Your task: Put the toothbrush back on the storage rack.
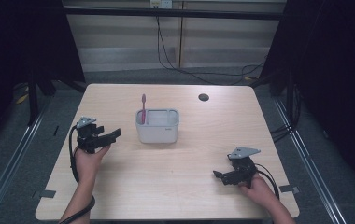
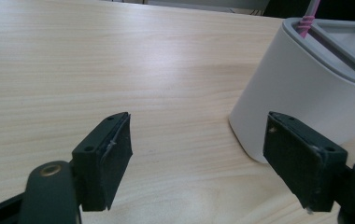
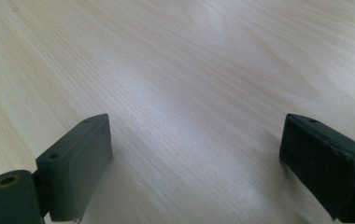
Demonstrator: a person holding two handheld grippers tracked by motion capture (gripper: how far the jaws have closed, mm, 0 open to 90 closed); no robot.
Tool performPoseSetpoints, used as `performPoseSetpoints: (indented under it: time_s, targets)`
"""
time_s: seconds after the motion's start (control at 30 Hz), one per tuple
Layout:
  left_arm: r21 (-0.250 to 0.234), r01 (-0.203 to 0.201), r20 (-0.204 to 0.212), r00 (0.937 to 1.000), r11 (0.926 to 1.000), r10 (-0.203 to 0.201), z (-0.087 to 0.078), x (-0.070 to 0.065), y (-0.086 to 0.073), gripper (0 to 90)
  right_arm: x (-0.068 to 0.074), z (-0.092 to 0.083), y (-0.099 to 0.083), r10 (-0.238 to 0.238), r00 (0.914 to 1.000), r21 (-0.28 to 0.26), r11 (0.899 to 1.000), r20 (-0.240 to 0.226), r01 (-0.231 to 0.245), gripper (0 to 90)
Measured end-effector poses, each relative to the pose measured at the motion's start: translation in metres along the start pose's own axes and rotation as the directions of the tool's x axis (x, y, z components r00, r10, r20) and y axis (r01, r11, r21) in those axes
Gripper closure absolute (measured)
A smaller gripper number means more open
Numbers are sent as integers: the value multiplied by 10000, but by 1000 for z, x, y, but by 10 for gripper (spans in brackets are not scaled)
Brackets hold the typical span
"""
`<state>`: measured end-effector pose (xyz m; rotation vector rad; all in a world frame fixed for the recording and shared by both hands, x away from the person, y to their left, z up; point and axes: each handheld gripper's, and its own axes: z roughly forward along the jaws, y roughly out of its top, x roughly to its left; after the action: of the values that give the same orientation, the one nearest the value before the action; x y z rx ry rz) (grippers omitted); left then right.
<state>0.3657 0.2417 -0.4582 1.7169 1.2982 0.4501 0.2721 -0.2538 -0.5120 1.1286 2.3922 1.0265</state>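
My left tongs (image 1: 111,135), jaws apart, sat just left of the white plastic holder (image 1: 157,127) at frame centre; my right tongs (image 1: 218,176) gaped farther off.

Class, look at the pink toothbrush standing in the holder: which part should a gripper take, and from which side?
Probably the bare upper handle of the toothbrush, approached from above. It stands nearly upright in the back-left corner of the white holder, whose walls hide its lower part.

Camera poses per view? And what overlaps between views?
High view: above the person's side, facing forward and down on the table; both hands, left gripper, right gripper.
Left gripper view: low over the table, toward the holder; own open jaws.
Right gripper view: low over bare wood; own open jaws.
High and left share the holder and toothbrush.
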Motion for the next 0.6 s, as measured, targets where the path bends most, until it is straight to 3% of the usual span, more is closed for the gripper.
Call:
performPoseSetpoints:
  time_s: [0.6]
  targets:
    - [200, -42, -231, 9997, 9998, 46, -1, 11, -13, 238, 0, 0, 0, -25, 10000, -17, 10000, -2, 25, 88]
